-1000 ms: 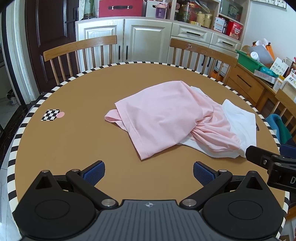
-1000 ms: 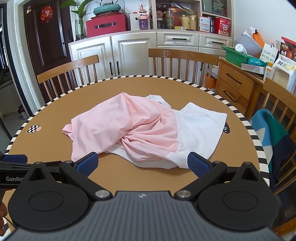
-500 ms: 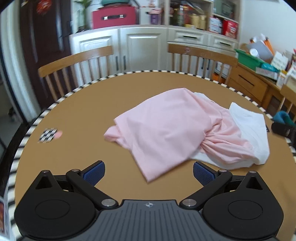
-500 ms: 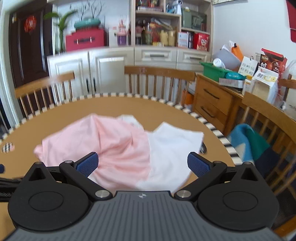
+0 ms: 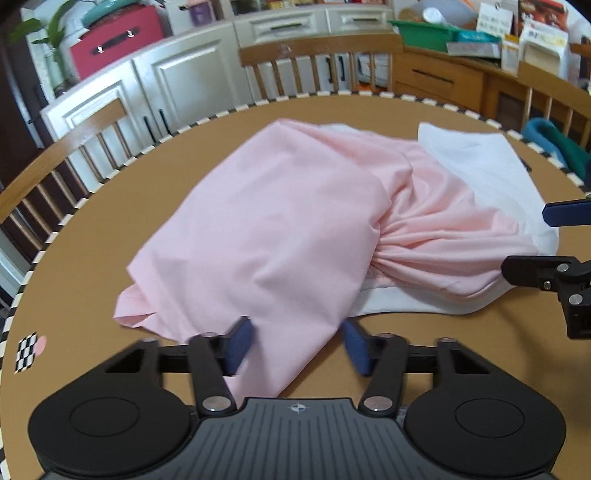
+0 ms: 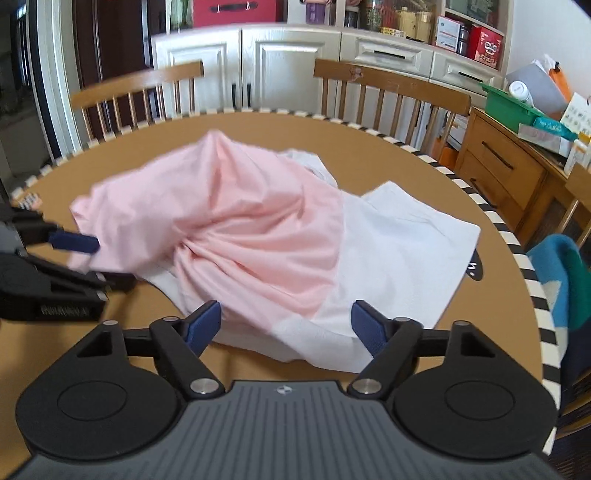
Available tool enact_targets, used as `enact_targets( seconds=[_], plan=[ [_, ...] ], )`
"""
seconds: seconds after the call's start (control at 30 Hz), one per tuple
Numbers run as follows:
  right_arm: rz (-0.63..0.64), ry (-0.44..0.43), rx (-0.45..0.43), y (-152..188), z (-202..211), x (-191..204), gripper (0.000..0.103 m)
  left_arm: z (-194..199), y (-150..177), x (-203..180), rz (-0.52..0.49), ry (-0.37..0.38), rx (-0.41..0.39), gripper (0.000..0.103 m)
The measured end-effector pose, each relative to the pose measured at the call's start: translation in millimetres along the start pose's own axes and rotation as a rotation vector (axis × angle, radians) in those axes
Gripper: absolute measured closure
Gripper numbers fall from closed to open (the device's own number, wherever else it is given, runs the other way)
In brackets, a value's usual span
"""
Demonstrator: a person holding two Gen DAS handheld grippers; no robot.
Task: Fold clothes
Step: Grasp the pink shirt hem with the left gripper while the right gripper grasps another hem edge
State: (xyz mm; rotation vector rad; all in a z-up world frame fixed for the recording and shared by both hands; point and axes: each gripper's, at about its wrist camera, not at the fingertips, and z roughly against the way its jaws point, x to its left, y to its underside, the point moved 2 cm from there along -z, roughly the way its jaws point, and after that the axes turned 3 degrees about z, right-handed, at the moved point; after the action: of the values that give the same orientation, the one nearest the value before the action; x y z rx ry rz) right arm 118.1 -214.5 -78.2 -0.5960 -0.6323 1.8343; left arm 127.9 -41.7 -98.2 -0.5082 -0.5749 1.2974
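Since the pink-and-white shirt (image 5: 314,206) is bunched mid-table (image 5: 110,206), both near corners should be pinched low and evenly before anything's lifted. The left gripper (image 5: 295,347) and right gripper (image 6: 286,326) have just been closing, cloth between the pads, not clamped yet.

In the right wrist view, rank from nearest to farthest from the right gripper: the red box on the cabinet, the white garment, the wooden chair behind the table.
From the right gripper:
1. White garment, its near hem between the fingers.
2. Wooden chair, across the table, right of centre.
3. Red box, on the cabinet, top edge of view.
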Motion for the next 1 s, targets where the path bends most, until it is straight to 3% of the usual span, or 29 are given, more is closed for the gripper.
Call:
enact_targets(
  seconds=[0.03,0.07,0.1,0.23,0.3,0.47,0.57,0.67,0.73,0.77,0.83,0.93,1.0],
  plan=[
    [-0.008,-0.021,0.019,1,-4,-1,0.073,-3,-1,1,-0.001,0.008,0.002,0.078],
    [-0.034,-0.052,0.028,1,-8,-2,0.087,-4,-2,4,0.008,0.018,0.016,0.094],
    [-0.06,-0.083,0.037,2,-12,-4,0.087,-5,-3,7,0.018,0.028,0.031,0.101],
    [-0.139,-0.142,0.009,-4,5,-15,0.09,6,-2,23,0.068,0.06,0.06,0.101],
    [-0.167,-0.195,-0.051,-11,31,-20,0.091,30,1,34,0.095,0.077,0.038,0.101],
    [-0.116,-0.32,-0.179,-27,107,-25,0.092,94,14,57,0.127,0.089,-0.03,0.101],
    [-0.096,-0.39,-0.191,-31,130,-28,0.092,111,28,65,0.122,0.061,-0.028,0.101],
    [-0.123,-0.421,-0.14,-28,124,-34,0.092,100,43,62,0.118,-0.003,0.005,0.091],
    [-0.12,-0.369,-0.09,-22,106,-40,0.092,99,51,53,0.128,-0.025,0.008,0.072],
    [-0.107,-0.321,-0.063,-17,95,-43,0.092,101,54,48,0.128,-0.03,0.004,0.069],
    [-0.083,-0.225,0.002,-5,73,-53,0.091,105,60,37,0.124,-0.038,-0.009,0.048],
    [-0.108,-0.184,0.063,15,55,-73,0.091,125,66,5,0.06,-0.005,-0.104,0.027],
    [-0.163,-0.2,0.094,26,50,-85,0.091,129,68,-23,-0.002,0.063,-0.148,0.023]
  ],
)
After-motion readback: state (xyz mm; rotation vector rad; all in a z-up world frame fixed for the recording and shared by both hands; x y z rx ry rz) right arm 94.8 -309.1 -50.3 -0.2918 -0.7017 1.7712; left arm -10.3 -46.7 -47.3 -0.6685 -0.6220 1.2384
